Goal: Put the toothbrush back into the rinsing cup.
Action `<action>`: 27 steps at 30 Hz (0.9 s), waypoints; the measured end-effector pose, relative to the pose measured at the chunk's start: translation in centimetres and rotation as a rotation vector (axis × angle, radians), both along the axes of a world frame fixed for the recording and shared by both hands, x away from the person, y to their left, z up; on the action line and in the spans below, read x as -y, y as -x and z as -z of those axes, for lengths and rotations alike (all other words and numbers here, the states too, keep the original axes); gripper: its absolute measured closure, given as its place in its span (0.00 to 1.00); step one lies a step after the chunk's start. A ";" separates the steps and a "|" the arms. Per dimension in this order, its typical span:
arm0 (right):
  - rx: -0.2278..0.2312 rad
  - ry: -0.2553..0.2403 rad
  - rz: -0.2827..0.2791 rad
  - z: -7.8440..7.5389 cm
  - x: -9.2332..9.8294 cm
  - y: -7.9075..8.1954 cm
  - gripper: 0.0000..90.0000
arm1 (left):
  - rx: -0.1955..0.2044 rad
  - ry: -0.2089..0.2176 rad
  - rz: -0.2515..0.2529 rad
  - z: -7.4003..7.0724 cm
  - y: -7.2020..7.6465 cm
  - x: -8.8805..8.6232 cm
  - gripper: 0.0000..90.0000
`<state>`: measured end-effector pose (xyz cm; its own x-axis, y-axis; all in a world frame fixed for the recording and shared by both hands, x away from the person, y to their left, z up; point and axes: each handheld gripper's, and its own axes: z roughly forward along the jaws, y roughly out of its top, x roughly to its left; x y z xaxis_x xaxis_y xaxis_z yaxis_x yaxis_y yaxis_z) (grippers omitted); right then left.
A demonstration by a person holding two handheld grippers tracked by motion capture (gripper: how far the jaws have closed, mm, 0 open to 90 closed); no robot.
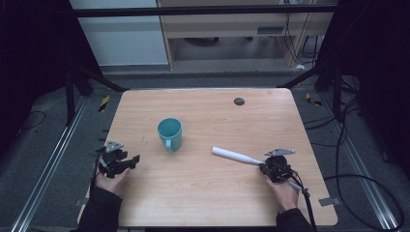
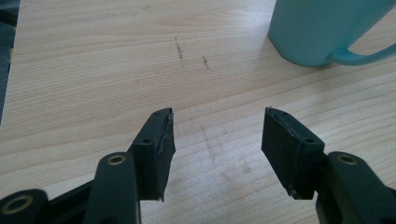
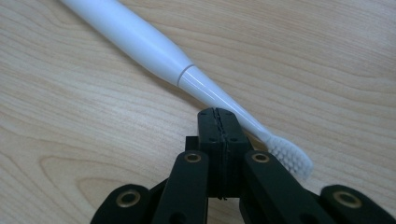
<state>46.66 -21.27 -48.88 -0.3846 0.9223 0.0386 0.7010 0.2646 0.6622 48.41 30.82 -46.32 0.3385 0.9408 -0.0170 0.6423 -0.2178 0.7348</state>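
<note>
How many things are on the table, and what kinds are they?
Cup: 1
Toothbrush: 1
Gripper: 2, the left gripper and the right gripper
Total: 4

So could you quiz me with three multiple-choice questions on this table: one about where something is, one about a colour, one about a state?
1. Where does the toothbrush lie?
A. inside the mug
B. flat on the table, by the right tongs
C. on the floor

2. What colour is the mug?
A. red
B. teal
C. black

3. How do the left tongs stand?
A. open and empty
C. closed on the mug
B. closed on the toothbrush

Answers: 1 B, it lies on the wood with its bristle end beside the right tongs. 2 B, its wall and handle are teal. 3 A, bare table shows between the pads.
</note>
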 end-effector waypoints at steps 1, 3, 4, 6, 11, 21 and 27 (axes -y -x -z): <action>0.003 -0.001 0.002 0.0 0.0 -0.1 1.00 | 0.000 0.000 0.000 0.0 0.0 0.0 0.48; 0.010 -0.001 0.007 0.0 0.1 -0.4 1.00 | 0.001 0.000 0.000 0.0 0.0 0.0 0.48; 0.011 0.000 0.010 0.0 0.1 -0.5 1.00 | 0.002 0.000 -0.001 0.0 0.0 0.0 0.48; 0.012 -0.010 0.015 0.0 0.1 -0.9 1.00 | 0.001 -0.001 -0.001 0.0 0.0 0.0 0.48; 0.019 -0.007 0.024 0.0 0.1 -1.6 1.00 | 0.002 0.001 -0.002 0.0 0.0 0.0 0.48; 0.032 -0.009 0.040 0.0 0.0 -2.4 1.00 | 0.002 -0.001 0.000 0.0 0.0 0.0 0.48; 0.033 -0.010 0.053 0.1 0.2 -2.9 1.00 | 0.001 -0.002 0.000 0.0 0.0 0.0 0.49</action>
